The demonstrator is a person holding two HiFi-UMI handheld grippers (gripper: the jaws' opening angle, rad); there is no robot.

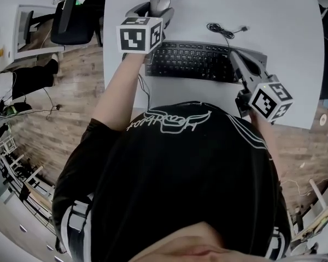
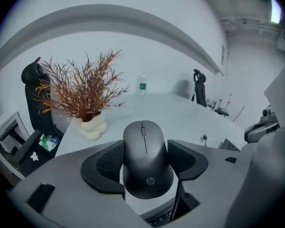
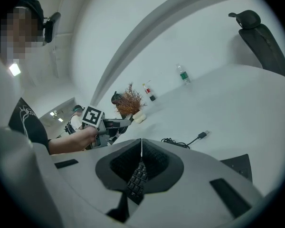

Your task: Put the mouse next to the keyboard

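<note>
Your head camera looks steeply down past your chest onto the tabletop (image 1: pixel 284 37) and takes in the left tongs (image 1: pixel 159 7) and the right tongs (image 1: pixel 233 53) from above. The left gripper view sits close behind its own tongs (image 2: pixel 146 148). The mouse (image 2: pixel 147 170) fills its near field, and it faces along the tongs to the plant (image 2: pixel 83 91) beyond their tips. The right gripper view sits equally close behind its tongs (image 3: pixel 140 148), facing across the same tabletop. Beyond their tips and to the left, it shares that plant (image 3: pixel 129 101) and catches the left tongs (image 3: pixel 121 123).
</note>
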